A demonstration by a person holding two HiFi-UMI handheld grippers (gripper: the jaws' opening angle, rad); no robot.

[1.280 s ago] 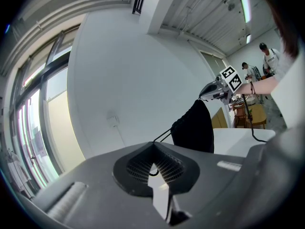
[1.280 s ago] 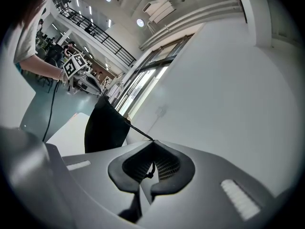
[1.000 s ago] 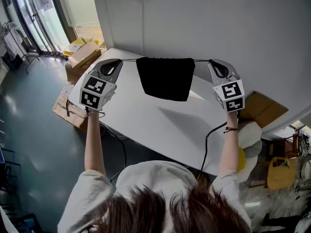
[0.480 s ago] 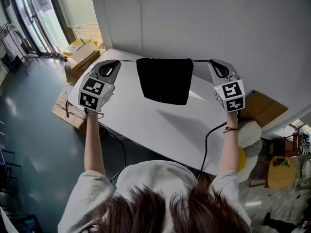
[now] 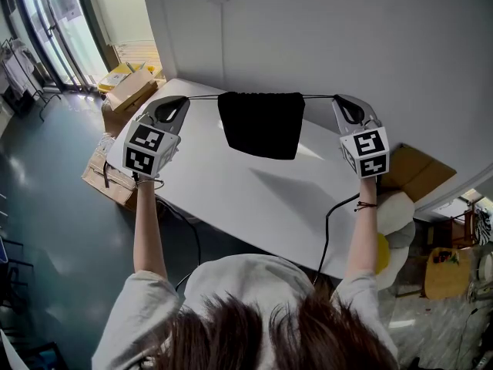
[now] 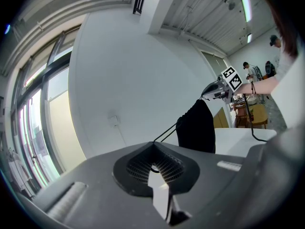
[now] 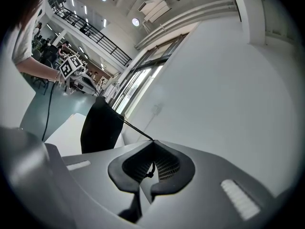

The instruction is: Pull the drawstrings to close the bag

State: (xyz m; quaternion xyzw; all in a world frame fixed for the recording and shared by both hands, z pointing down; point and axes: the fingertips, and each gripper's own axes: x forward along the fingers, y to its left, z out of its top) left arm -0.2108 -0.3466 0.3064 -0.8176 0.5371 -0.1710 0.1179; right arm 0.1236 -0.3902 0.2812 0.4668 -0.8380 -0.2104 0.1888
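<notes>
White table (image 5: 254, 199) by wall (image 5: 323, 37). Black drawstring bag (image 5: 262, 126) hangs at 12 o'clock. Left gripper (image 5: 185, 98) at 10, right gripper (image 5: 337, 97) at 2, each clamped on taut drawstring (image 5: 204, 96). Risk: harder pull slips thin cord out.

A lofty open workspace: tall glass doors (image 5: 54, 37), cardboard boxes (image 5: 132, 87) on the floor (image 5: 46, 176), a railed gallery (image 7: 90, 30) overhead.

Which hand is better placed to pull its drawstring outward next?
Neither left nor right leads: the left gripper and right gripper are both shut on taut drawstrings, with the bag hanging midway. Pull both outward together.
</notes>
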